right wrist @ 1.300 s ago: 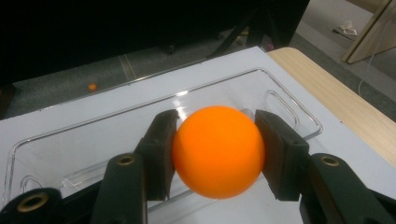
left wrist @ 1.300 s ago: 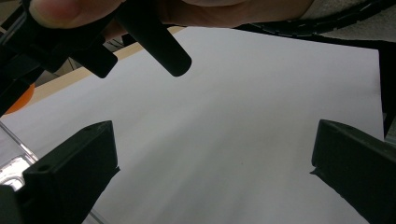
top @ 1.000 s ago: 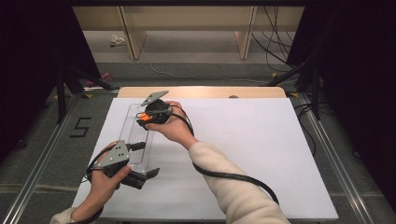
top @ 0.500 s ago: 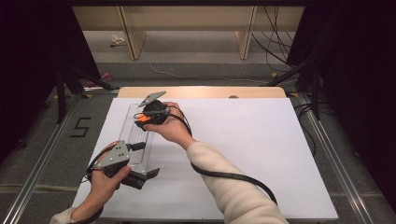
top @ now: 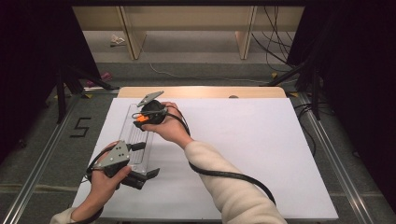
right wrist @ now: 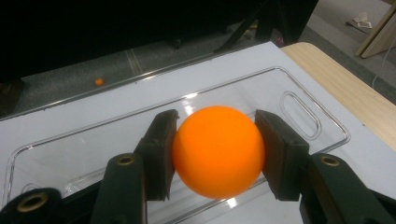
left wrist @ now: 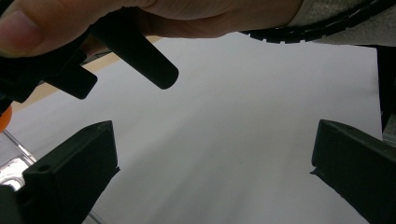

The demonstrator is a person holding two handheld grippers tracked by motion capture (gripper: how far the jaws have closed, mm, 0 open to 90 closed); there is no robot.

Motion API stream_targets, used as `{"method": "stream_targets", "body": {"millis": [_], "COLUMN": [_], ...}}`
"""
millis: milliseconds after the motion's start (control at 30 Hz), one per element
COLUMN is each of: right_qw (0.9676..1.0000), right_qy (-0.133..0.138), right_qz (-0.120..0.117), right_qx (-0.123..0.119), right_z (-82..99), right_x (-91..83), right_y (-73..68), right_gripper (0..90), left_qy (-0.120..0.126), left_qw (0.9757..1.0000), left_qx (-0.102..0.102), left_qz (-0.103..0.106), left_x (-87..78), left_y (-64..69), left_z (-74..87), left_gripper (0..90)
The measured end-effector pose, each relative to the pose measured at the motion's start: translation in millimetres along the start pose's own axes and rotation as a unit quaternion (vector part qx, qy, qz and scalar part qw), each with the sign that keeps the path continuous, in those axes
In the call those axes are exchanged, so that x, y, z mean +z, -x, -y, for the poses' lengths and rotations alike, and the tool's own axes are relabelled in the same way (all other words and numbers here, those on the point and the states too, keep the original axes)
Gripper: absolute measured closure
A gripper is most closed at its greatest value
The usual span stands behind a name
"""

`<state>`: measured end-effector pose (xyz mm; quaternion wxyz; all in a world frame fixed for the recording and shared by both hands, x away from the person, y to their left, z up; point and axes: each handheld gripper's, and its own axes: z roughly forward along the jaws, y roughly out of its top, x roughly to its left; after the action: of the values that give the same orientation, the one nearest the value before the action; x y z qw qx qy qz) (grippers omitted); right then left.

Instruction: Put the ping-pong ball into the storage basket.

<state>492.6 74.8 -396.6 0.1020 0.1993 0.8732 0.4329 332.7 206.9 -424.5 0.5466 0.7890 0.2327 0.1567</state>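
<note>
The right gripper (right wrist: 217, 154) pinches an orange ball (right wrist: 218, 150) — both black pads press against the ball's sides, and the ball sits squarely between them. In the right gripper view the ball hangs above a clear plastic tray (right wrist: 299, 109); whether it touches the tray floor cannot be told. The tray has rounded corners and a slot-shaped handle cutout at one end.

In the high view the tray (top: 134, 140) lies lengthwise along the left part of the white table top (top: 252, 149), running from near to far. The right gripper (top: 148, 115) is over the far half of the tray, with the orange ball (top: 141, 118) showing beneath its body. The right forearm crosses the table diagonally from the near edge.

The left gripper (top: 142, 161) is at the near end of the tray, jaws spread wide — the left gripper view shows the two jaws well apart with bare white surface between them. A clear tray corner (left wrist: 14, 163) shows beside the left-hand jaw in that view.

A small orange object (right wrist: 98, 81) lies on the floor beyond the table's left edge.
</note>
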Motion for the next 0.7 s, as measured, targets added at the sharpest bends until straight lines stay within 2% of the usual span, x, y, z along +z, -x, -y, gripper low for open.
{"method": "stream_targets", "body": {"millis": [700], "right_qw": [1.0000], "right_qy": [-0.006], "right_qz": [-0.004], "right_qx": [0.000], "right_z": [-0.7], "right_x": [6.8], "right_y": [-1.6], "right_gripper": [51.5], "left_qy": [-0.002], "left_qw": [1.0000], "left_qx": [0.000], "left_qz": [0.001], "left_x": [0.5], "left_y": [0.3], "left_z": [0.2], "left_gripper": [0.0]}}
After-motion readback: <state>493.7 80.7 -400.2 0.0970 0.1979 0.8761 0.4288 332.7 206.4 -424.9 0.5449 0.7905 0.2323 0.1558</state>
